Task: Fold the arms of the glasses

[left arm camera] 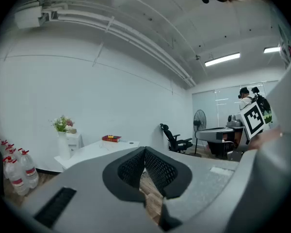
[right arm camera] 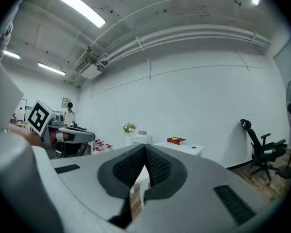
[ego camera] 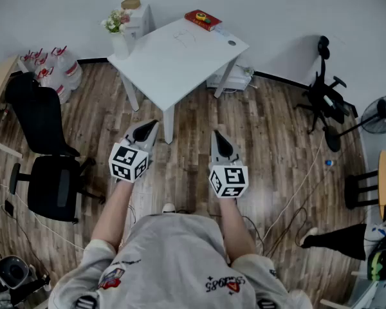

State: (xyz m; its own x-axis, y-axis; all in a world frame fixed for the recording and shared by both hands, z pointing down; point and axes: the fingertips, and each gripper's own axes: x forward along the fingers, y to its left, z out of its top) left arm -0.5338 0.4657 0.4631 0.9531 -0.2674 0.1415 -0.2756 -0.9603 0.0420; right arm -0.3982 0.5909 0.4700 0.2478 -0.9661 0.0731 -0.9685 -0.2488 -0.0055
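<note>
Held out side by side over the wood floor point(ego camera: 270, 134), well short of the white table point(ego camera: 180, 76): two grippers. Of these, the left gripper point(ego camera: 148, 127) clenched, black pads point(left arm camera: 136, 166) pressed tip to tip with nothing between, tilted slightly down toward the table. Likewise clenched and empty, the right gripper point(ego camera: 217, 136), about level and aimed at the same table. Lying on the table top toward its far side, the glasses point(ego camera: 183, 37), near a red book point(ego camera: 202, 19) at the far corner; seen only as a faint thin outline, too small to tell arms open from arms folded. Well apart from both grippers, untouched. Also on the table, a small dark disc point(ego camera: 231, 42) near the right edge. Just off the table's left corner, a vase of flowers point(ego camera: 117, 24) in front of a small white cabinet point(ego camera: 139, 19). Further left, water bottles point(ego camera: 51, 66) clustered on the floor against the wall. At the left of the floor, a black chair point(ego camera: 48, 172); at the right, an office chair point(ego camera: 325, 98) and a standing fan point(ego camera: 381, 114). At the bottom of the head view, a grey sweatshirt point(ego camera: 174, 256) and bare forearms point(ego camera: 112, 205) reaching to the grippers.
</note>
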